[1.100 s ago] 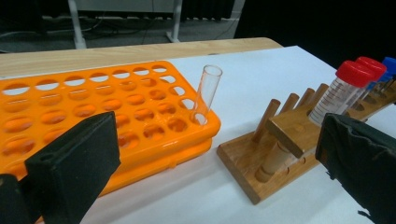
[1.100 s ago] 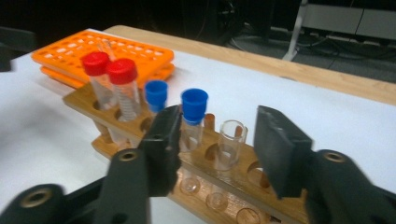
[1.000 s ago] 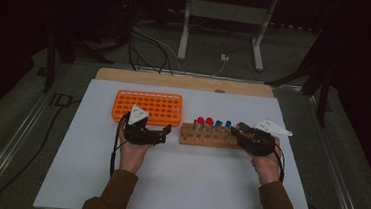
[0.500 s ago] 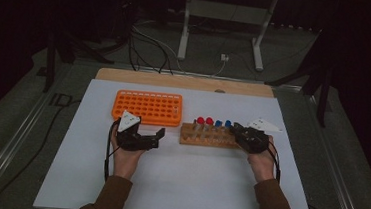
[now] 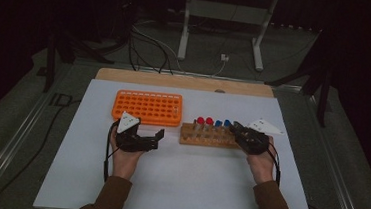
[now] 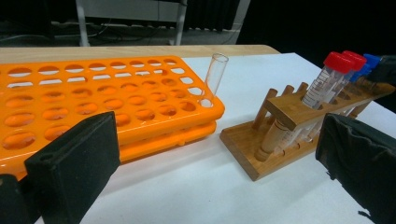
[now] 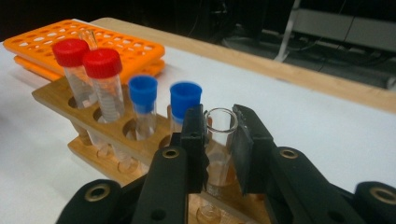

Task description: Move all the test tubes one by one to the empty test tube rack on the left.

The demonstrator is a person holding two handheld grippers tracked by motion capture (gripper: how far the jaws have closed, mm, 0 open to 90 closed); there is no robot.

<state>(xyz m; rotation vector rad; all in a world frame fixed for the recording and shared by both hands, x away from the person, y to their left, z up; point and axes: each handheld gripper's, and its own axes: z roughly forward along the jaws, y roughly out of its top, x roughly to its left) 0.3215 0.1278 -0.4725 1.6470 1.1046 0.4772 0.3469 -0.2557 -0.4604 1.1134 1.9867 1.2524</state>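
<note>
1. right gripper (image 7: 219,128): black padded jaws have just closed on a clear glass tube (image 7: 219,140), open-topped, standing upright in the wooden rack (image 7: 56,100).
2. left gripper (image 5: 156,138): jaws wide apart, holding nothing, just beside the orange plastic rack (image 6: 116,93) of round holes.
3. smooth red- and blue-capped tubes stand in the wooden rack.

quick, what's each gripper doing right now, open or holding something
Left gripper: open, nothing between its jaws.
Right gripper: shut on the uncapped glass tube standing in the wooden rack.
</note>
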